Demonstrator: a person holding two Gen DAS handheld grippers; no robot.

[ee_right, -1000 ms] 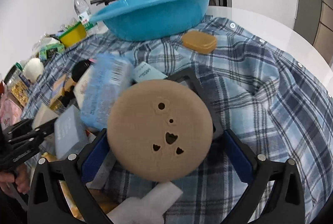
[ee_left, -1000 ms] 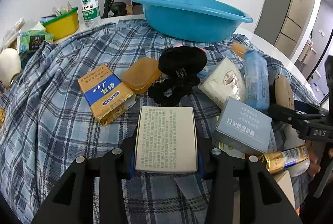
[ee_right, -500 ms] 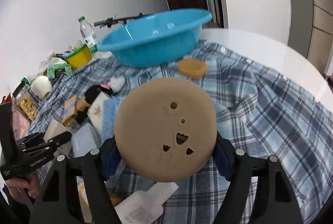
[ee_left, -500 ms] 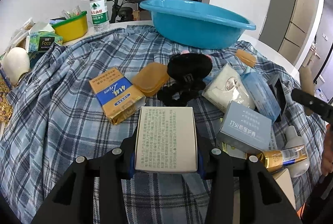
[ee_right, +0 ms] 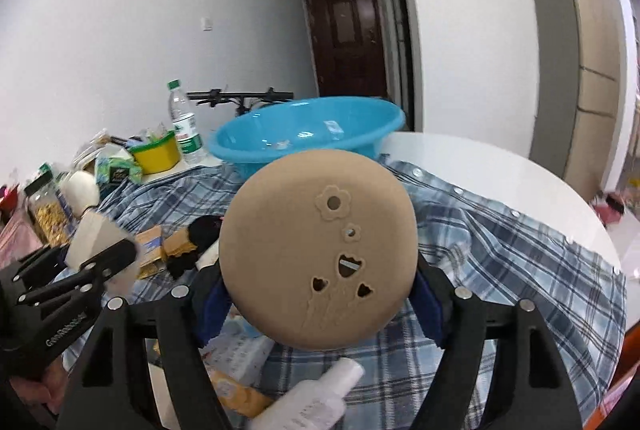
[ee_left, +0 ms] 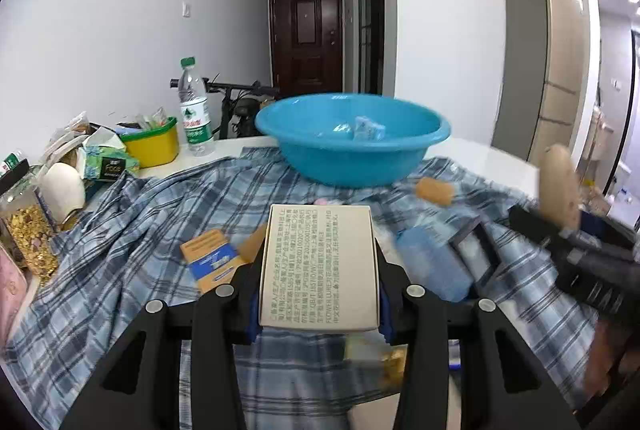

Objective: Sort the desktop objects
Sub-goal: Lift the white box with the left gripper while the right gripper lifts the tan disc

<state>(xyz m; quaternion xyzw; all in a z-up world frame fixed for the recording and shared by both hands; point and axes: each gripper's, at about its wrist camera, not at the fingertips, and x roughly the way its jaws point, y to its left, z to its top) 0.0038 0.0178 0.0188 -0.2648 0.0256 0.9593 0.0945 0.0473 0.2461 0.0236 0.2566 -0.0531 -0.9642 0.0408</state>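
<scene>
My left gripper [ee_left: 318,304] is shut on a white printed box [ee_left: 319,264] and holds it above the plaid cloth [ee_left: 132,242]. My right gripper [ee_right: 318,294] is shut on a round tan disc [ee_right: 318,244] with flower cut-outs, also lifted; the disc shows edge-on at the right of the left wrist view [ee_left: 560,186]. The blue basin [ee_left: 352,136] stands at the back of the table and holds a few small packets; it also shows in the right wrist view [ee_right: 308,132]. The left gripper with its box appears at the left of the right wrist view [ee_right: 100,250].
On the cloth lie an orange-blue box [ee_left: 212,262], a tan soap case [ee_left: 434,190], a blue packet [ee_left: 434,266] and a black plush [ee_right: 200,242]. A water bottle [ee_left: 194,108], yellow tub [ee_left: 154,146], tissue pack and cereal jar [ee_left: 28,234] stand at left. A white bottle [ee_right: 316,402] lies near.
Both grippers have risen from the table with their objects, and both views now look higher, across the table toward the basin and the door.
</scene>
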